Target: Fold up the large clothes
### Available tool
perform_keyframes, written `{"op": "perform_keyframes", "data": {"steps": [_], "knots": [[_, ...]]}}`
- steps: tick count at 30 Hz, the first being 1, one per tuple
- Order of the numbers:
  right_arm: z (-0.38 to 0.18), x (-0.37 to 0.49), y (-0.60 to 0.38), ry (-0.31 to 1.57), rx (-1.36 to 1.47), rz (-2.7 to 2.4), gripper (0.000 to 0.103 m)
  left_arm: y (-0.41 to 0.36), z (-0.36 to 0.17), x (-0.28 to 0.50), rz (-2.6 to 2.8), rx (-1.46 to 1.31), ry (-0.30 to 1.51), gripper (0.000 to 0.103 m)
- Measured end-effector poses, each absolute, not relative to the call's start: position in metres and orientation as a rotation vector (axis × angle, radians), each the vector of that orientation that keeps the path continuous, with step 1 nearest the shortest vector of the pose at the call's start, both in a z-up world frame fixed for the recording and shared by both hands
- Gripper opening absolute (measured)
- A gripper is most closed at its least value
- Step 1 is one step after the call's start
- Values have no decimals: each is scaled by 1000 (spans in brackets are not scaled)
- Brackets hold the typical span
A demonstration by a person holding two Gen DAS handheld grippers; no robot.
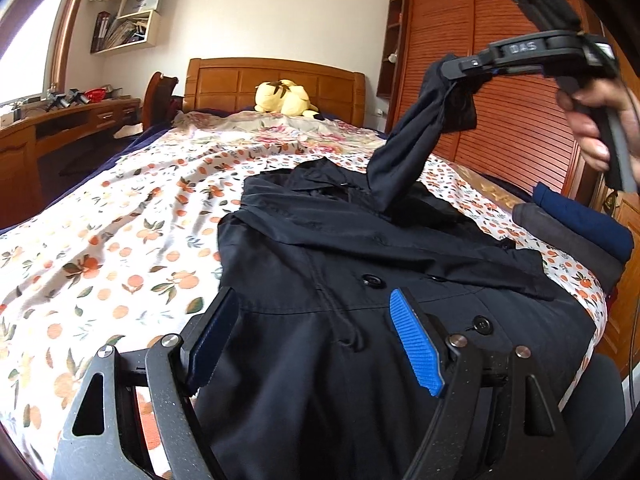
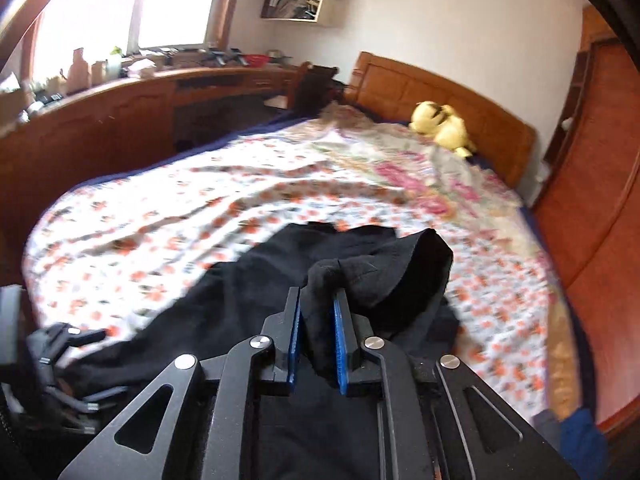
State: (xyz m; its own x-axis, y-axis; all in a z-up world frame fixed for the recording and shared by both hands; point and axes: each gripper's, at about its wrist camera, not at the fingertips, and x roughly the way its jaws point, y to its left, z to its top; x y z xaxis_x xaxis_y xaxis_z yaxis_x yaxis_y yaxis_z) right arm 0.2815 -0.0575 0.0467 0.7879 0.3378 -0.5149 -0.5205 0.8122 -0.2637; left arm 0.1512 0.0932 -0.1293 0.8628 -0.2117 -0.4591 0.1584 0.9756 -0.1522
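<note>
A sunlit bedroom in warm wood.

A bed (image 1: 100, 220) with a wooden headboard (image 1: 276, 80) fills the middle, covered by a white sheet printed with orange fruit and a pink floral cloth nearer the head; a yellow plush toy (image 1: 286, 98) lies by the headboard. Along the left wall a long wooden counter (image 1: 60, 114) carries clutter under a bright window (image 2: 120, 4), with a chair (image 1: 158, 94) at its end. White box shelves (image 1: 128, 12) of books hang on the pale wall. A slatted wooden wardrobe (image 1: 480, 60) stands to the right, and folded dark cloths (image 1: 580, 232) sit at the bed's right edge.
</note>
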Motion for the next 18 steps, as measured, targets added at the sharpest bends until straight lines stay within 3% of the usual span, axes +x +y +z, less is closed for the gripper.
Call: {"op": "perform_keyframes", "data": {"steps": [8, 18], "knots": [[43, 261, -66, 486, -367, 534, 32, 111, -127, 139, -171, -150, 477, 79], [46, 233, -90, 480, -326, 506, 34, 98, -124, 129, -168, -125, 503, 79]]}}
